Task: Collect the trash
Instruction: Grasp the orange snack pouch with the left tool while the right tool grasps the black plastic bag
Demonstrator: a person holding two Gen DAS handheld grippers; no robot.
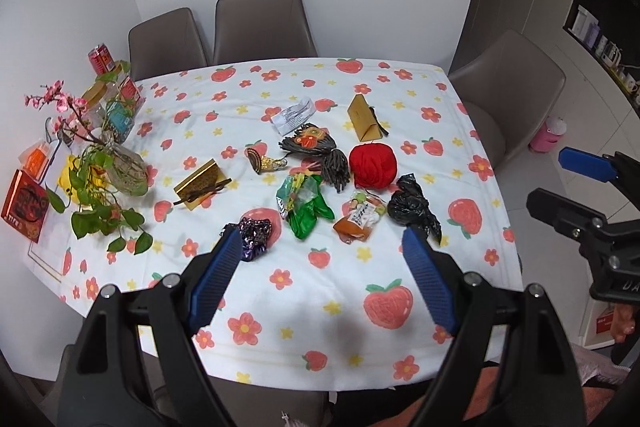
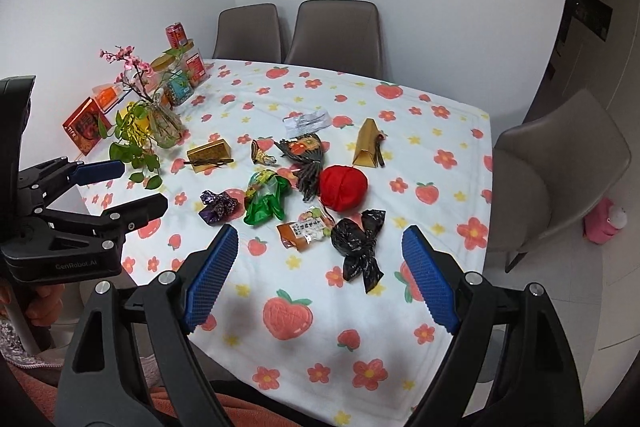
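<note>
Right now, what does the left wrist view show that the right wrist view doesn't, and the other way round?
Only the left wrist view shows the right gripper, open beyond the table's right edge, and shelving on the far right wall. Only the right wrist view shows the left gripper, open at the table's left edge, marked GenRobot.AI. Both share the strawberry tablecloth, red yarn ball, black plastic bag, green wrapper, purple wrapper, plant vase and pink object on the floor.
</note>
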